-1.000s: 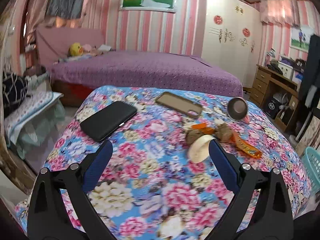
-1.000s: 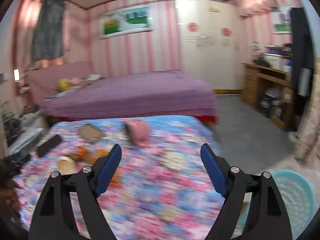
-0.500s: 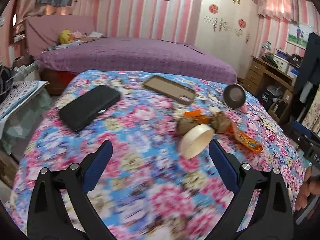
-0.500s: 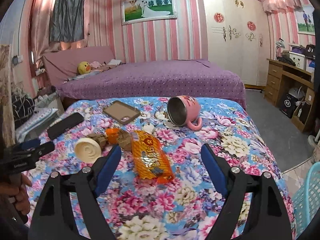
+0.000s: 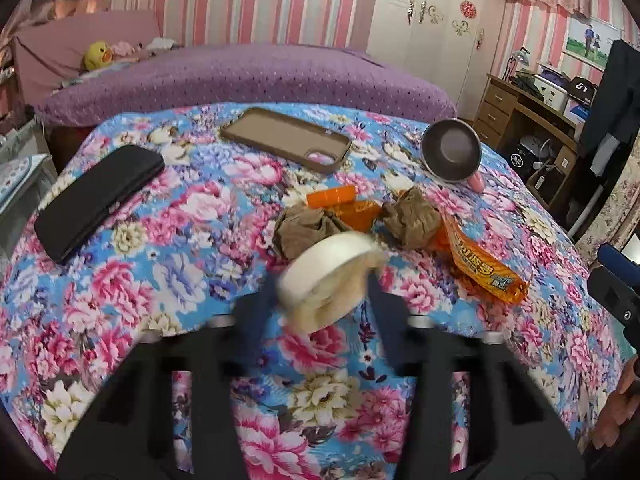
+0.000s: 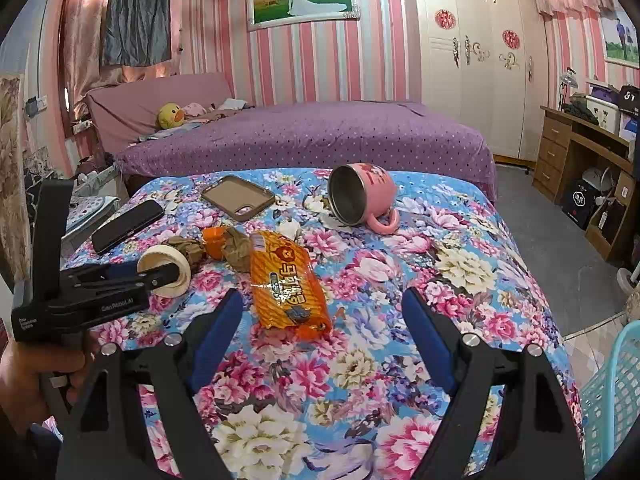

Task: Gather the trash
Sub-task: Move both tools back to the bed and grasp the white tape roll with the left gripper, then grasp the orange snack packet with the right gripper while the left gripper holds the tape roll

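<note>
On the floral tablecloth lie an orange snack wrapper, two crumpled brown paper balls, a small orange wrapper and a white tape roll. My left gripper is blurred and closed around the tape roll; it also shows in the right wrist view. My right gripper is open and empty, just in front of the orange wrapper.
A black phone, a brown phone case and a tipped pink mug lie on the table. A teal basket stands on the floor at the right. A purple bed is behind.
My left gripper moved forward and closed its fingers on the white tape roll. My right gripper came a little closer to the orange wrapper.
</note>
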`<state>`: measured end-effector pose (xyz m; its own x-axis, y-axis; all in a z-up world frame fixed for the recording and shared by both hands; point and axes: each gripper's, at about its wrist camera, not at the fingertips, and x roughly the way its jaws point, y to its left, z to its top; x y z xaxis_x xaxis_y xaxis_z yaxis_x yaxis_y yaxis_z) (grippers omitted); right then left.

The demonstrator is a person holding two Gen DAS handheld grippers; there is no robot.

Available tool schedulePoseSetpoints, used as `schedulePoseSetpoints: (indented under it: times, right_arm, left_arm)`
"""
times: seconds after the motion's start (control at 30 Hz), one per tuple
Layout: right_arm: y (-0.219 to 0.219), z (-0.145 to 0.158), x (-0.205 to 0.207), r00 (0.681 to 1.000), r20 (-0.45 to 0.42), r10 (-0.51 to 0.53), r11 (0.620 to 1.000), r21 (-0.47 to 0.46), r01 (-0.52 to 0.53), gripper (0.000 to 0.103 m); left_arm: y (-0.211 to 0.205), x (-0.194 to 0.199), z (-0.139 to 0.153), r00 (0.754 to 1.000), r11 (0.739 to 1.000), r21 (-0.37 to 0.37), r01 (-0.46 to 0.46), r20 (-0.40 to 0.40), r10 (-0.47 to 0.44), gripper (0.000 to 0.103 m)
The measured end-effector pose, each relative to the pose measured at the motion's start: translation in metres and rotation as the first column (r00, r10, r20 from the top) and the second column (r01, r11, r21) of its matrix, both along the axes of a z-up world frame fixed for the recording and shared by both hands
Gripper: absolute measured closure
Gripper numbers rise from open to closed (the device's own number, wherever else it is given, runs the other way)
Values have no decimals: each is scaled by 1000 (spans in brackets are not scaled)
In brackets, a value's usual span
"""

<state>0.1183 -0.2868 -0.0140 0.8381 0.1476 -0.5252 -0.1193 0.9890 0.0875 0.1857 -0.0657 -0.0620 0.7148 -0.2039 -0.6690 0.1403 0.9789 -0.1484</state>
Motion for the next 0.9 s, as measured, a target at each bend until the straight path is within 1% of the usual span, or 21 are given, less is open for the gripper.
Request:
schedulePoseSetpoints:
  times: [0.03,0.07,0.17,0.2,0.27,0.37,0.5,0.57,0.63,0.67,0.73,0.83,0.9]
  right_arm:
    - [0,-1,1,1000,-4,5,1000,2,-5,23]
    - [1,-1,1,1000,-4,7,1000,1,-7,23]
    - [6,-1,1,1000,-4,12,1000,-6,-12,23]
    - [7,-1,1,1000,-3,13,1000,-5,-13,23]
    - [12,-1,1,1000,-1,16,1000,-8,-16,23]
    - [20,-2,2,1000,0,19,1000,-15,-19,23]
    - [30,-3,4,1000,-1,24,999,-24,-24,23]
    - [35,-3,6,1000,-4,28,999,-22,-28,23]
    - [39,-5,11,999,-9,32,999,-20,-32,23]
    - [41,-6,14,999,-13,31,999,-25,-31,23]
    - [41,-9,22,999,-29,21,999,-25,-21,23]
    - [38,-15,38,997,-73,2,1000,17,-1,23]
    - [41,-21,52,994,-110,2,1000,9,-1,23]
  left_arm:
    - [2,-1,0,1000,1000,-16,8,-6,-8,86]
    - [3,-3,1,1000,999,-27,16,-5,-16,90]
    - [3,-13,5,999,999,-30,44,12,-44,90]
    - [3,-16,8,999,999,-22,48,23,-48,90]
    - [8,-25,15,997,998,-34,54,53,-52,90]
    - [22,-37,24,996,998,-48,29,86,-25,90]
    - [45,-50,33,992,999,-46,-19,123,25,90]
    - [56,-55,35,991,999,-38,-34,130,38,90]
    - [64,-60,37,988,998,-1,-65,142,64,90]
    - [68,-60,38,987,997,2,-72,144,71,90]
    - [78,-61,39,985,996,-4,-88,146,88,90]
    - [86,-56,37,985,994,-13,-109,131,109,90]
    - [86,-54,35,987,994,-21,-109,118,111,90]
